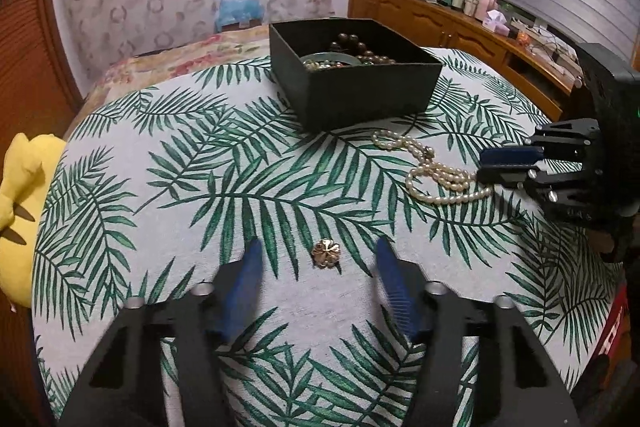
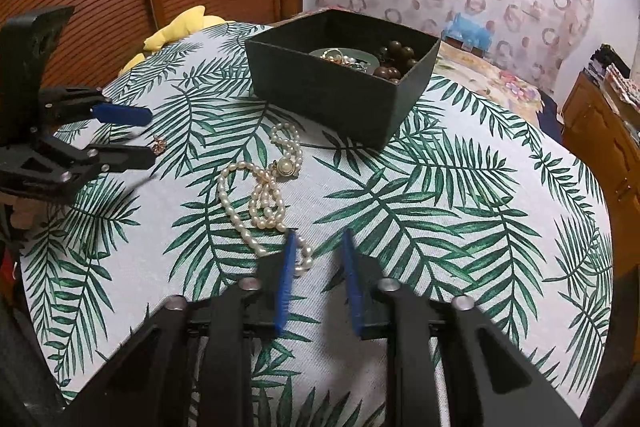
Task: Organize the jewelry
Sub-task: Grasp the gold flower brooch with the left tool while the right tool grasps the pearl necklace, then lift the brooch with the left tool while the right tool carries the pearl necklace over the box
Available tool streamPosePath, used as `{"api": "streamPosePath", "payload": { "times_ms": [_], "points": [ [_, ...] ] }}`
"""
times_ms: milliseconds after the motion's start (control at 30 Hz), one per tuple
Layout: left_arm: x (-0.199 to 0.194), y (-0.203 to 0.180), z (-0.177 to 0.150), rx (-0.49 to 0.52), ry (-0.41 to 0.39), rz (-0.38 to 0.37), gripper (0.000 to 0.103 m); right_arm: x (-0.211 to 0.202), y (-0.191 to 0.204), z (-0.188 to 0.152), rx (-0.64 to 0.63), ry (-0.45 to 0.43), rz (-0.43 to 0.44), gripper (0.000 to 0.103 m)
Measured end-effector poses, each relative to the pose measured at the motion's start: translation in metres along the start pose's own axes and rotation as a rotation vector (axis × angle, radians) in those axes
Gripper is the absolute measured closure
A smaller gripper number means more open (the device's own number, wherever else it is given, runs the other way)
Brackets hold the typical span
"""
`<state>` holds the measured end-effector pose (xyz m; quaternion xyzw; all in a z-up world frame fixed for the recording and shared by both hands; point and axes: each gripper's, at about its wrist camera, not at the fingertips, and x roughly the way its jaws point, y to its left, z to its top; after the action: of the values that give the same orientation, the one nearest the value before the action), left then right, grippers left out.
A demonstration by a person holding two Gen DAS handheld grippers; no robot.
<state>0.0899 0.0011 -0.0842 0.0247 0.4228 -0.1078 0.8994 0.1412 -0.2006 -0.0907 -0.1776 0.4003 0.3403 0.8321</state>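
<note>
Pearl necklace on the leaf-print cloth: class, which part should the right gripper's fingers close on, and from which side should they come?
Probably the near loop of the pearl necklace. It already lies beside the left finger of the open right gripper, so come down from above and shift slightly left to straddle the strand. The bunched middle by the round clasp is bulkier and farther off.

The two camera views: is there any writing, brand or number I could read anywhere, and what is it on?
No text can be read in either view.
Red object at the table's right edge, left wrist view: white marks, cut off and blurred, unreadable.
Bottles and boxes on the wooden sideboard: too small to read.
Black box, pearl necklace, gold flower brooch and both claws: no lettering seen.
</note>
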Motion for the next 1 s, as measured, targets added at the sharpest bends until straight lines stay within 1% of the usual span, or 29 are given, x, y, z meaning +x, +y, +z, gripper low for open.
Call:
{"api": "streamPosePath", "payload": {
  "times_ms": [33,67,100,133,167,233,267,300,367,467,567,733,1000],
  "points": [
    [0.001,-0.001,0.0,0.003,0.004,-0.002,0.062,-0.001,0.001,-0.001,-0.004,0.001,0.001,0.097],
    [0.003,-0.002,0.0,0.006,0.013,-0.002,0.069,-0.001,0.002,-0.001,-0.009,0.002,-0.001,0.097],
    [0.005,-0.004,0.0,0.012,0.012,0.008,0.07,-0.001,0.002,-0.001,-0.012,0.001,-0.003,0.097],
    [0.006,-0.005,0.001,0.017,0.01,0.009,0.074,-0.002,0.003,-0.002,-0.015,0.001,-0.004,0.097],
    [0.007,-0.006,0.002,0.021,0.008,0.013,0.076,-0.002,0.003,-0.002,-0.015,0.001,-0.005,0.097],
    [0.008,-0.006,0.003,0.019,0.005,0.018,0.078,-0.003,0.003,-0.002,-0.009,-0.005,-0.01,0.097],
    [0.008,-0.006,0.003,0.018,0.002,0.018,0.085,-0.005,0.003,-0.002,-0.006,-0.011,-0.01,0.098],
    [0.008,-0.006,0.003,0.018,0.0,0.019,0.089,-0.008,0.003,-0.001,-0.002,-0.02,-0.015,0.097],
    [0.007,-0.006,0.002,0.016,-0.002,0.014,0.089,-0.014,0.002,0.001,0.002,-0.037,-0.02,0.098],
    [0.004,-0.004,0.0,-0.004,-0.006,0.033,0.089,-0.026,0.0,0.009,0.008,-0.07,-0.029,0.098],
    [-0.003,-0.003,0.002,-0.011,-0.029,0.026,0.089,-0.042,0.0,0.021,0.009,-0.115,-0.036,0.098],
    [-0.03,-0.002,0.012,-0.02,-0.097,0.016,0.089,-0.069,0.001,0.042,0.002,-0.179,-0.047,0.098],
    [-0.07,-0.004,0.029,-0.015,-0.195,0.007,0.089,-0.106,0.002,0.073,-0.019,-0.25,-0.071,0.098]
  ]
}}
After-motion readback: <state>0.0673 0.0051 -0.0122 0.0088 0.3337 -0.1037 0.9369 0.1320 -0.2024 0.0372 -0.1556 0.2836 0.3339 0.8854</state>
